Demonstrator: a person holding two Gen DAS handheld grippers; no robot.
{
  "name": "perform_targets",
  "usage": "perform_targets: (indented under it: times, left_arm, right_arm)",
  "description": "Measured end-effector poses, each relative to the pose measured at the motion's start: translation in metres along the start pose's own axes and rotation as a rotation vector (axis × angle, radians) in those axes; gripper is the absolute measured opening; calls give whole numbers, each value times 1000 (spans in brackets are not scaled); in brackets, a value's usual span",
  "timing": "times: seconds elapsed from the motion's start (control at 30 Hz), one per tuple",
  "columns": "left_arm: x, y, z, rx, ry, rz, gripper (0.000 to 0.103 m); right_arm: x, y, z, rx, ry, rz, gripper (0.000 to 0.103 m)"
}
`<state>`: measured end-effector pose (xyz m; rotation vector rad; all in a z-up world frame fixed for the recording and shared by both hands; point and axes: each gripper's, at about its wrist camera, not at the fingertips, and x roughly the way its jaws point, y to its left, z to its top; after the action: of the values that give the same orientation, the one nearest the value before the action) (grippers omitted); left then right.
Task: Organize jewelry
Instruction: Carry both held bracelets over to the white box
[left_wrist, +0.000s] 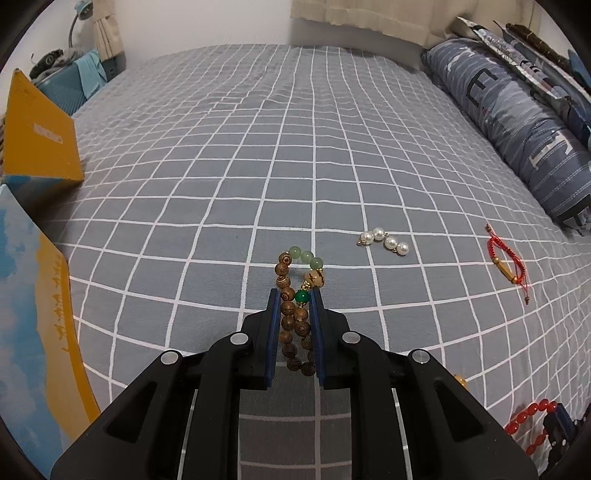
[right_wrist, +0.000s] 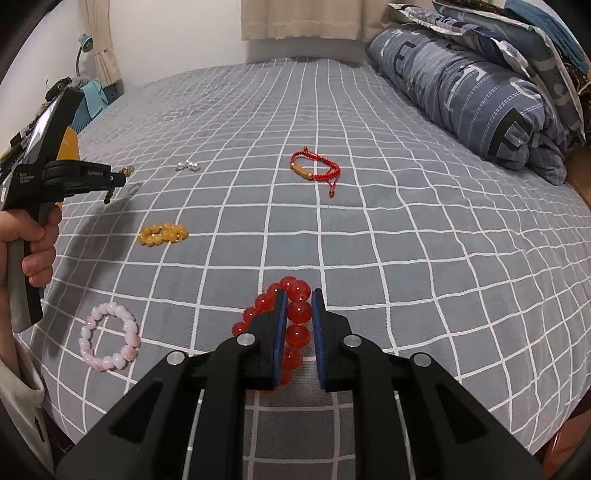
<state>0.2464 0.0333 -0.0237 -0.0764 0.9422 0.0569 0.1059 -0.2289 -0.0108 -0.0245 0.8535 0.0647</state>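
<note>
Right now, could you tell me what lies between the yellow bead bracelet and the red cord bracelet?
Only bare checked bedspread separates the yellow bead bracelet from the red cord bracelet, as the right wrist view shows.

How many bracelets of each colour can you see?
Red: 2, beaded and cord
Brown-and-green: 1
White pearl: 1
Yellow: 1
Pink: 1
Total: 6

home bedroom | bed w/ grid sheet (left_wrist: 258, 166) | pillows (right_wrist: 480, 92) | curtains (right_wrist: 295, 18)
</note>
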Motion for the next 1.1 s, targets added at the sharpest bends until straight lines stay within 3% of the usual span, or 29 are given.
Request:
perform_targets:
  times: [1.1]
  left_arm:
    - [-87, 6, -15, 19, -84, 6, 15]
  right_arm:
    - [-55, 13, 13, 5, -101, -5, 13]
